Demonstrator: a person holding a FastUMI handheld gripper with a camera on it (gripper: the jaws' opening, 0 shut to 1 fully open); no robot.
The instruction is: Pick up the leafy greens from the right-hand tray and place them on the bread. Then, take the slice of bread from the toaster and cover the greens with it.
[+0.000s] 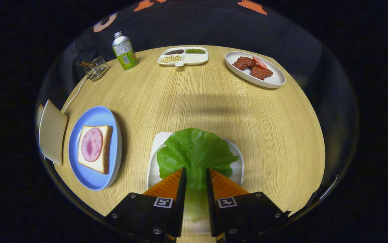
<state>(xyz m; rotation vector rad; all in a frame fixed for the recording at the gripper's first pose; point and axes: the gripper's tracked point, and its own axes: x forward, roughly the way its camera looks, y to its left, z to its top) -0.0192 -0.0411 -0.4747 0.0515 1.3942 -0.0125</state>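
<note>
I'm on the first step: my claw [195, 175] straddles the stem end of the leafy greens [195, 152] on the white tray [153, 158]. The fingers [167, 185] look closed on the pale stem, so I judge it pinched. The leaf's long axis runs near to far, stem toward me, frill fanning away. Next I must lift and carry it left to the ham-topped bread [95, 148] on the blue plate [92, 179] without tearing it.

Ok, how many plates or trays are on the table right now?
4. A blue plate with bread and ham, left of the jaws; a white tray under the lettuce between the jaws; a divided tray and an oval plate beyond.
</note>
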